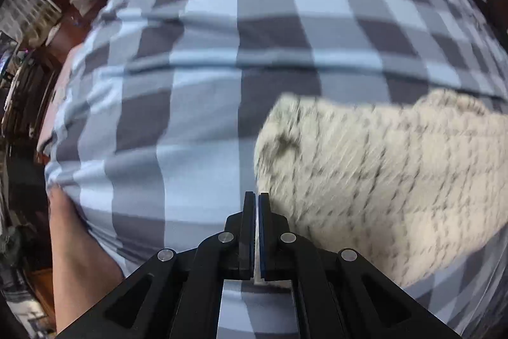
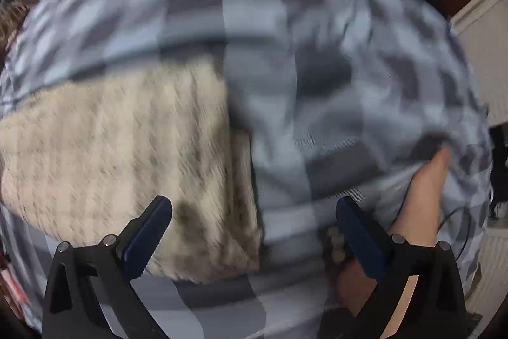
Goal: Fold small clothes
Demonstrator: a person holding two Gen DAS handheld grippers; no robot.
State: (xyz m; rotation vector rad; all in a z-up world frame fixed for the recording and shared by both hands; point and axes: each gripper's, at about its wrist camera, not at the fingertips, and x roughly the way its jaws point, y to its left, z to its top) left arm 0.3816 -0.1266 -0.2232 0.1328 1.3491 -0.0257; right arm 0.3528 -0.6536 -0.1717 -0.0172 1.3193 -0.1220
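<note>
Checked bedspread [image 1: 222, 53], 1 cream knit [image 1: 381, 173]

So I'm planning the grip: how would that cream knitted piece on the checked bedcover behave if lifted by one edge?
The cream knitted piece would probably droop: it lies soft and already doubled over on the checked bedcover. Its fuzzy, chunky knit should resist slipping between the fingers. It looks thick, so likely a bit heavy for its size, and a single-edge lift may undo the fold.
</note>
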